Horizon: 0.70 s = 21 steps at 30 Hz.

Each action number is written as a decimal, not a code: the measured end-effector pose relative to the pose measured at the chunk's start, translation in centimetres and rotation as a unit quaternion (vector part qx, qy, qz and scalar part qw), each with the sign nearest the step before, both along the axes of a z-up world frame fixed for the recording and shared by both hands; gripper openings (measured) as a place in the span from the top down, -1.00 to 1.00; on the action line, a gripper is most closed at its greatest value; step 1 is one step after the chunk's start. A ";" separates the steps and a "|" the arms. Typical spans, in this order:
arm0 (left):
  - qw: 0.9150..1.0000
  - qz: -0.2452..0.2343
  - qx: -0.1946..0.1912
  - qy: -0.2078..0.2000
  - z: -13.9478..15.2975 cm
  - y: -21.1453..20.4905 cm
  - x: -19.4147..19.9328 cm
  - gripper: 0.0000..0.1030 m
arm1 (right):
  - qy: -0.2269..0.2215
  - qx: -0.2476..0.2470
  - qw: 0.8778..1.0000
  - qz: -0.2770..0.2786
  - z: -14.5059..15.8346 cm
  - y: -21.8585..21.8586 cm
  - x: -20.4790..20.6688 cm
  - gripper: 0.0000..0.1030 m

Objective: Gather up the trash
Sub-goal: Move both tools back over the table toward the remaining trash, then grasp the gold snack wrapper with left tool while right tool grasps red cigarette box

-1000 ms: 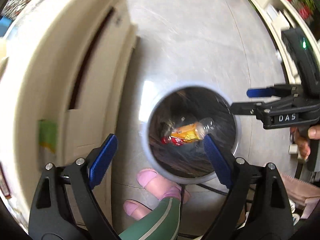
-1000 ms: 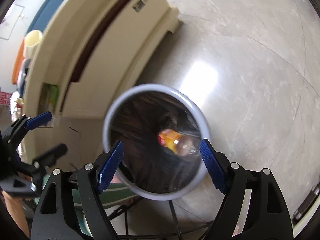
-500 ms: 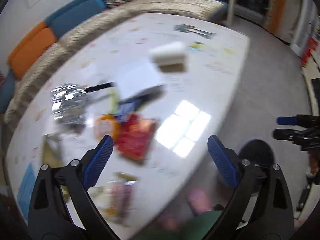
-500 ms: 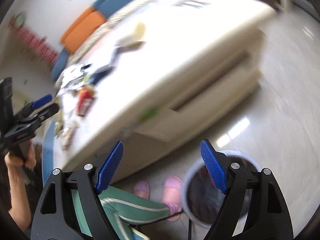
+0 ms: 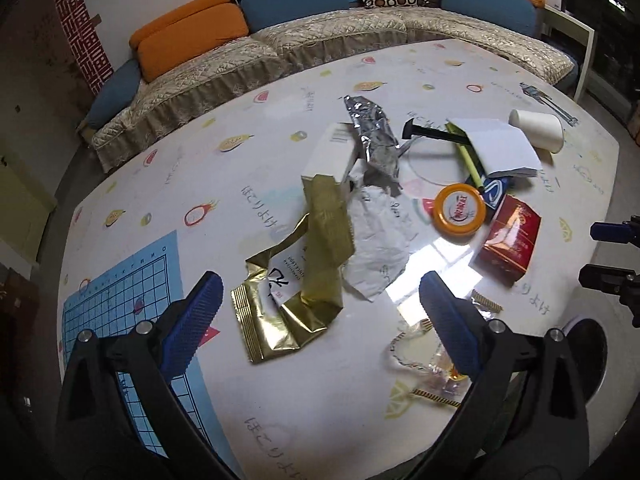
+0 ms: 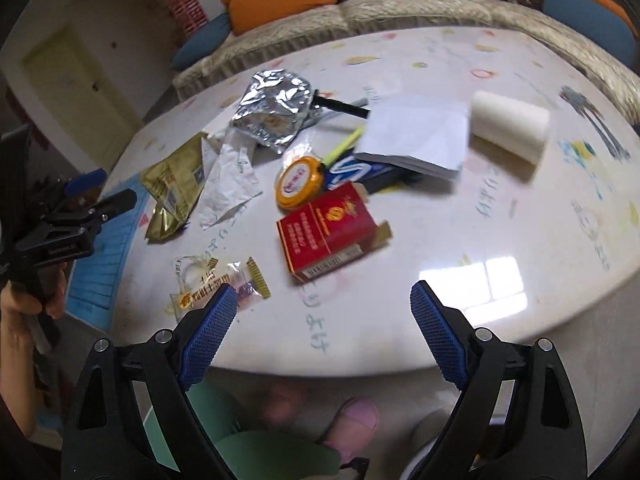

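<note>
1. The left gripper [image 5: 318,312] is held wide apart above the gold wrapper [image 5: 296,280] on the table [image 5: 280,420]; its jaws have just been opening, nothing gripped.
2. The right gripper [image 6: 320,334], likewise just widened and empty, is held near the red box [image 6: 328,232].
3. A slightly blurred clear wrapper [image 6: 216,280] lies beside it.

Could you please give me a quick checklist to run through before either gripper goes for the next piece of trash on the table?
1. Left gripper empty, its jaws just opened wide: ok.
2. Right gripper empty, its jaws just opened wide: ok.
3. Crumpled gold foil wrapper lies free on the white table, ahead of the left gripper: ok.
4. Red cardboard cigarette box sits apart from the round orange lid: ok.
5. Clear plastic snack wrapper lies flat near the table edge, hard to pinch: cannot tell.
6. Trash bin fully in view: not ok, only a sliver shows in the left wrist view.
</note>
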<state>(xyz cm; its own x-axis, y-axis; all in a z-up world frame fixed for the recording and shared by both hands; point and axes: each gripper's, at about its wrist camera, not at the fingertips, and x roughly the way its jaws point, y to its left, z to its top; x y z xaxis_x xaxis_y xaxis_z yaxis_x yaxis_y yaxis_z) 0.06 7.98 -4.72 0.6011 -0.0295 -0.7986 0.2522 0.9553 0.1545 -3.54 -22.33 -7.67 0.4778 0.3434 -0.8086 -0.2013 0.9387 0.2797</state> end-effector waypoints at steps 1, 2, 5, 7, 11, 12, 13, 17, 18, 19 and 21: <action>1.000 0.003 -0.005 0.006 -0.5 0.4 0.4 -0.87 | -0.001 -0.010 1.000 0.005 -0.2 0.6 0.5 -0.71; 1.000 0.007 -0.006 0.009 -1.0 0.7 0.7 -0.87 | -0.003 -0.017 1.000 0.009 -0.6 1.2 1.1 -0.71; 1.000 0.018 -0.009 0.018 -2.3 1.2 1.6 -0.87 | 0.001 -0.035 0.999 0.018 -1.1 2.1 2.5 -0.71; 0.999 0.028 -0.014 0.025 -3.2 1.8 2.2 -0.87 | 0.001 -0.050 0.998 0.026 -1.5 2.6 3.4 -0.71; 0.998 0.044 -0.026 0.037 -4.5 2.7 3.3 -0.87 | 0.000 -0.092 0.994 0.054 -2.5 4.3 5.3 -0.71; 0.998 0.047 -0.027 0.041 -4.8 2.8 3.5 -0.86 | -0.001 -0.101 0.993 0.060 -2.7 4.6 5.6 -0.71; 0.998 0.048 -0.028 0.043 -5.1 2.9 3.7 -0.84 | -0.001 -0.110 0.992 0.066 -3.0 4.9 6.0 -0.71; 0.997 0.043 -0.030 0.050 -5.9 2.7 4.1 -0.54 | 0.007 -0.126 0.989 0.078 -4.4 5.6 7.0 -0.71; 0.997 0.040 -0.029 0.051 -6.0 2.6 4.1 -0.48 | 0.007 -0.130 0.988 0.078 -4.6 5.7 7.1 -0.71; 0.998 0.039 -0.026 0.052 -6.1 2.5 4.1 -0.37 | 0.007 -0.131 0.988 0.080 -4.9 5.8 7.3 -0.71; 0.998 0.034 -0.025 0.055 -6.3 2.4 4.1 -0.13 | 0.010 -0.131 0.988 0.083 -5.2 5.9 7.5 -0.71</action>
